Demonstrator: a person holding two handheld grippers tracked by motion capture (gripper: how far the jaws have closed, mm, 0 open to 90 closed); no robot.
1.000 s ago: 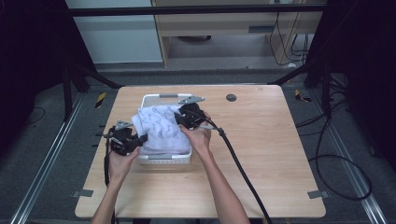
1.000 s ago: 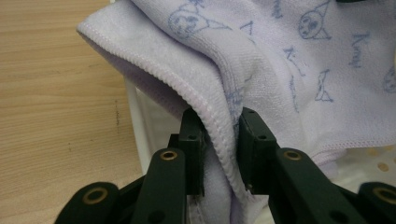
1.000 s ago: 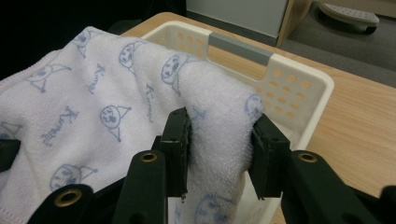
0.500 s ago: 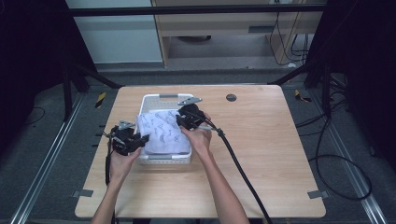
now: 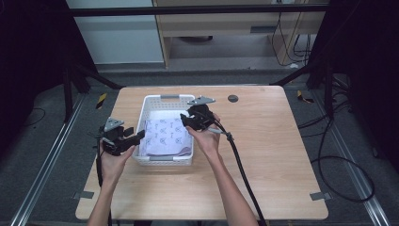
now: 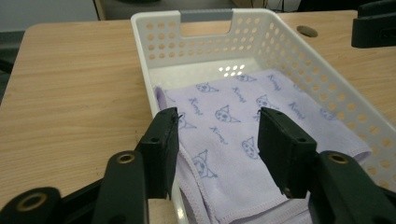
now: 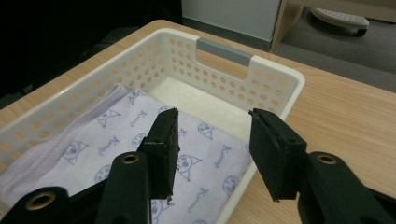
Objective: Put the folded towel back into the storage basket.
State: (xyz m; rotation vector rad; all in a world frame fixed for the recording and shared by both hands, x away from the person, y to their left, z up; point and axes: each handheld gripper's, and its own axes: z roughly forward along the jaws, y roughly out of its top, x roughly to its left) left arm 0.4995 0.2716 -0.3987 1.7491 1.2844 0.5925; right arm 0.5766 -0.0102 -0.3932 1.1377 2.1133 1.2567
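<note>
A folded lilac cloth point(image 5: 165, 135) printed with small cartoon faces lies flat inside a white perforated basket point(image 5: 162, 98) on the wooden table. My left gripper point(image 5: 137, 136) hovers at the basket's left rim, open, nothing between its jaws; in the left gripper view the cloth point(image 6: 238, 135) lies just past the left gripper point(image 6: 217, 128). My right gripper point(image 5: 185, 118) is over the basket's right rim, also open and empty. In the right gripper view, the right gripper point(image 7: 212, 128) straddles the basket wall point(image 7: 275, 84) with the cloth point(image 7: 140, 140) below.
The basket has a grey handle strip point(image 5: 170, 97) at its far end. A round cable hole point(image 5: 233, 98) sits in the table point(image 5: 282, 155) beyond the right hand. A black cable point(image 5: 242, 169) trails from the right gripper toward the table's front edge.
The cloth stood bunched up high in the basket before; now it lies flat and folded. Both grippers have drawn slightly outward to the basket's rims.
</note>
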